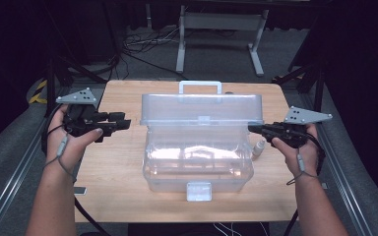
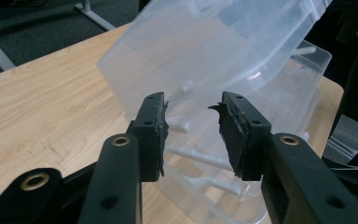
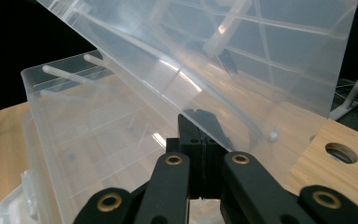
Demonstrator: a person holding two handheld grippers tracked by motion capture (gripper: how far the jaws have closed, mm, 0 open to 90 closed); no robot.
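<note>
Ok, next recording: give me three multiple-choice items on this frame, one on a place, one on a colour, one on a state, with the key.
1. Where does the right gripper sit relative to the clear plastic box?
A. At the right end of its lid
B. Under the table
C. Inside the box base

2. What colour is the handle on the lid?
A. Red
B. White
C. Black

3. How do the jaws of the left gripper stand?
A. Clamped on the lid
B. Shut on nothing
C. Open, with a gap between them

Key: 1 A, the high view shows its tip at the lid's right edge. 2 B, the handle stands white above the raised lid. 3 C, the left gripper view shows box plastic through the gap between the jaws, which hold nothing.
</note>
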